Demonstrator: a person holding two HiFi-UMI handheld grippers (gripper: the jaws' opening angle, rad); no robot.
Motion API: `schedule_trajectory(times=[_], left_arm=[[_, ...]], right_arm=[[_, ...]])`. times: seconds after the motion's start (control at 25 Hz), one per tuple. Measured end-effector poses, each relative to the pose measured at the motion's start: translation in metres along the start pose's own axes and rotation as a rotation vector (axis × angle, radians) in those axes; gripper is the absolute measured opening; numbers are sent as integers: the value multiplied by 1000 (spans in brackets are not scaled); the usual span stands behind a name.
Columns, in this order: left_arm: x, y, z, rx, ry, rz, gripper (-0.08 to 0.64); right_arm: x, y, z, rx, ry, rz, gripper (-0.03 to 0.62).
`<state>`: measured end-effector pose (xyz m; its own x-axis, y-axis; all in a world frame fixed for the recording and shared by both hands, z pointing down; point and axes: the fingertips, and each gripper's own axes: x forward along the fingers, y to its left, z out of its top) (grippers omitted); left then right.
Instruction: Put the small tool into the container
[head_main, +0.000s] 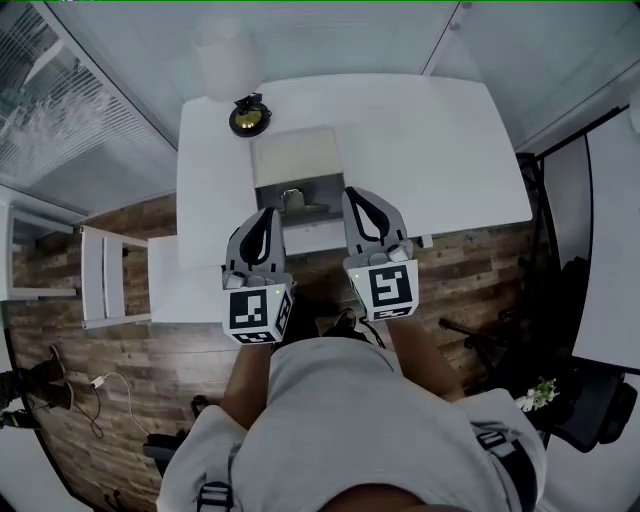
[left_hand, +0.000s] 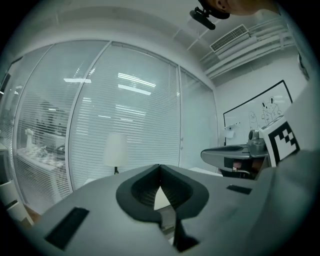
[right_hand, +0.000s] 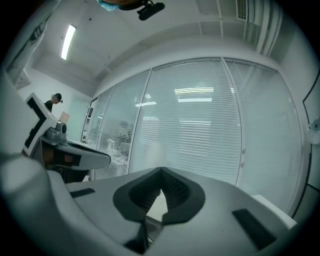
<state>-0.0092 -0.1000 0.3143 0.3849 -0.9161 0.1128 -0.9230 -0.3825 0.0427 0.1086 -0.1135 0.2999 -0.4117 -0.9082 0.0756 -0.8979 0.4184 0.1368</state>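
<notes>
1. The left gripper (head_main: 268, 214) and the right gripper (head_main: 360, 195) are hovering side by side over the near edge of the table (head_main: 450, 150). Both pairs of jaws are sitting together at the tips, with nothing between them.
2. The container (head_main: 295, 150) is lying just ahead of the jaw tips, between the two grippers. A small black-and-gold object (head_main: 248, 118) is sitting beyond it, ahead-left of the left gripper; I am taking this as the likely small tool.
3. Judgement: the pick is not yet begun. The left gripper is standing nearer, so it should be opening before descending, straddling the object from above, then releasing low over the container.
4. Both gripper views are pointing at the blinds, not the table. A small curved piece (head_main: 290, 197) is showing in the container's dark near part, too small to identify.
</notes>
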Motion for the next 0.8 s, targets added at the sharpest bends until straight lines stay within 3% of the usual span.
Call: schedule_trajectory(times=[0.28, 0.8], left_arm=[[-7, -9, 15, 20, -16, -15, 21], [-5, 8, 23, 8, -41, 33, 21]], right_arm=[[-11, -2, 16, 8, -23, -4, 25], [-3, -7, 27, -26, -53, 20, 25]])
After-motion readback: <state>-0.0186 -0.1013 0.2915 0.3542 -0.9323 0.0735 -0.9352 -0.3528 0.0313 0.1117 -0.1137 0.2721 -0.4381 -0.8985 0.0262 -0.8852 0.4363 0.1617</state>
